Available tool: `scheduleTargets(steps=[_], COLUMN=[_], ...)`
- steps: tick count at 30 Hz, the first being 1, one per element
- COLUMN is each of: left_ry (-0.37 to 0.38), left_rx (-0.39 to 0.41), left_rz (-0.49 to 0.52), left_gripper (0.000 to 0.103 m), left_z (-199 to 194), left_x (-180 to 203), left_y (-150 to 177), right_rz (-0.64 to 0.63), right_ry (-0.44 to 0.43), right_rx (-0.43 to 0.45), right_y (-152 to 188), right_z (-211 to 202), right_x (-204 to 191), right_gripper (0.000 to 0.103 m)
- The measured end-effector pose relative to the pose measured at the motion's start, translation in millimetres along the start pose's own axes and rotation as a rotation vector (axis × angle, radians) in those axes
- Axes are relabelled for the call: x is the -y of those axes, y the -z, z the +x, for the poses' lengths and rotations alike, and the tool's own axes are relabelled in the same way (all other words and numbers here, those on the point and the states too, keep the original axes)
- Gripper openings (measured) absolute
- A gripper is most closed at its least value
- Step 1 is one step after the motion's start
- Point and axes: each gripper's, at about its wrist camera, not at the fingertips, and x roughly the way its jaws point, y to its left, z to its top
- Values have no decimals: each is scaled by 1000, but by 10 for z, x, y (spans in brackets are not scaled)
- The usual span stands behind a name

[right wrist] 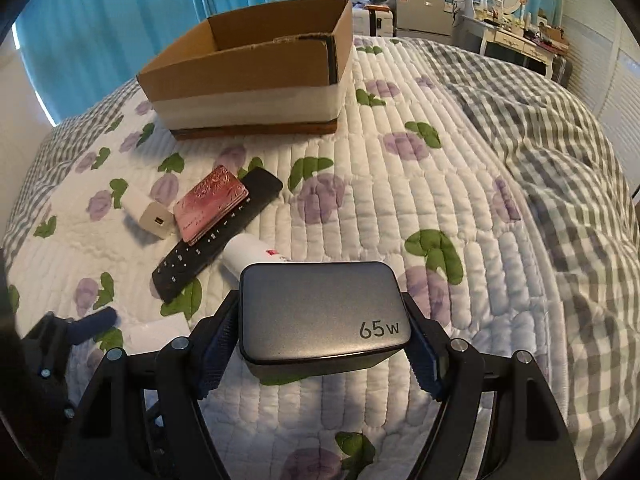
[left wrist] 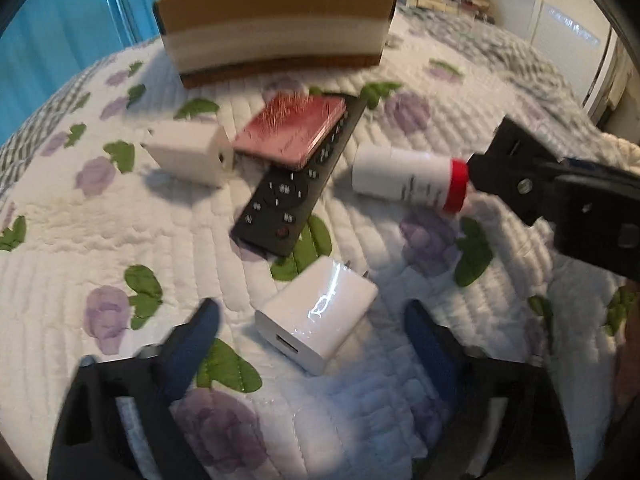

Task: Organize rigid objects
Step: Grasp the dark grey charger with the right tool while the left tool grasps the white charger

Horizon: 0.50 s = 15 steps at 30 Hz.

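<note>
My right gripper (right wrist: 320,344) is shut on a grey 65W charger (right wrist: 320,312) and holds it above the quilt. My left gripper (left wrist: 312,320) is open, its blue fingers on either side of a white charger (left wrist: 316,312) lying on the bed. Beyond lie a black remote (left wrist: 296,184), a pink case (left wrist: 292,132) resting on the remote, a second white charger (left wrist: 192,152) and a white bottle with a red cap (left wrist: 408,180). An open cardboard box (right wrist: 256,80) stands at the back. The right gripper also shows in the left wrist view (left wrist: 520,172).
A floral quilt (right wrist: 400,200) covers the bed, with a rumpled grey checked blanket (right wrist: 560,184) on the right. Blue curtains (right wrist: 100,20) hang behind the box. A dresser and mirror (right wrist: 504,20) stand at the far right.
</note>
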Motion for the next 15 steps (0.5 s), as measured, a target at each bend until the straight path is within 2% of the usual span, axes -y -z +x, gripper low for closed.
scheduleTargets(steps=[2,3,5,9,15], left_ry=[1,-2,19,28,11], left_rx=[-29,-24,-11,9,98], left_rz=[-2,-1,9,7,-54], left_gripper=[74,72,60,54,46], left_z=[89,91,52,-29,-355], left_x=[-8,-4,18,12,-90], left_y=[14,16,19,28,-39], right_rz=[-1,-1,-2,-5,-30], right_ry=[-8,-10,-9,-5,9], right_rx=[0,0,0,7,35], right_y=[2,7,16,23,39], right_z=[7,6,9,-7,-133], right_x=[1,9,5,-7,-72], right_gripper=[75,75,75,75,75])
